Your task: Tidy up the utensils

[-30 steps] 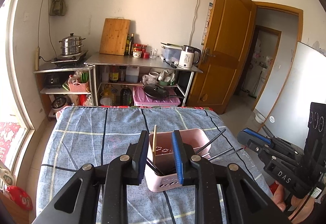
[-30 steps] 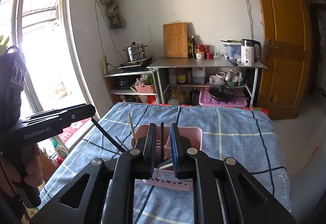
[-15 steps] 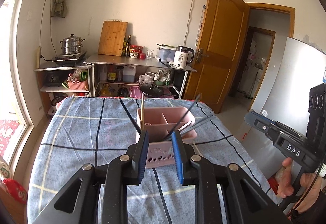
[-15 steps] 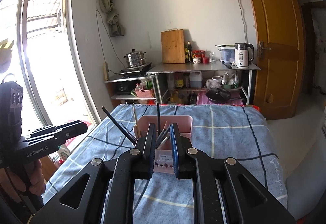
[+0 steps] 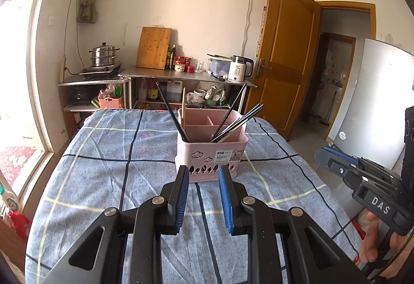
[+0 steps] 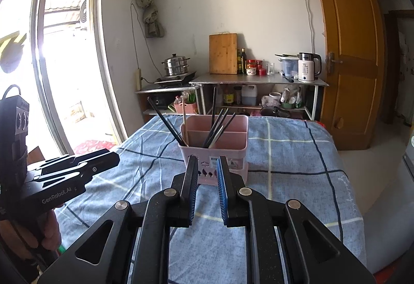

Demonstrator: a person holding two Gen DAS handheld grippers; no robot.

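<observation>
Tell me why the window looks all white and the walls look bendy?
In the right wrist view, sunlight through the window overexposes it, washing out the outside; in the left wrist view the fisheye lens bows the door and darkens the picture's corners, while the pink utensil basket stays sharp.

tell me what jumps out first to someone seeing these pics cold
The pink utensil basket stands in the middle of the blue checked tablecloth, with dark chopsticks fanning out of its compartments and one pale stick at its back left corner. In front of it the left gripper and right gripper each stand slightly apart with nothing between the jaws.
</observation>
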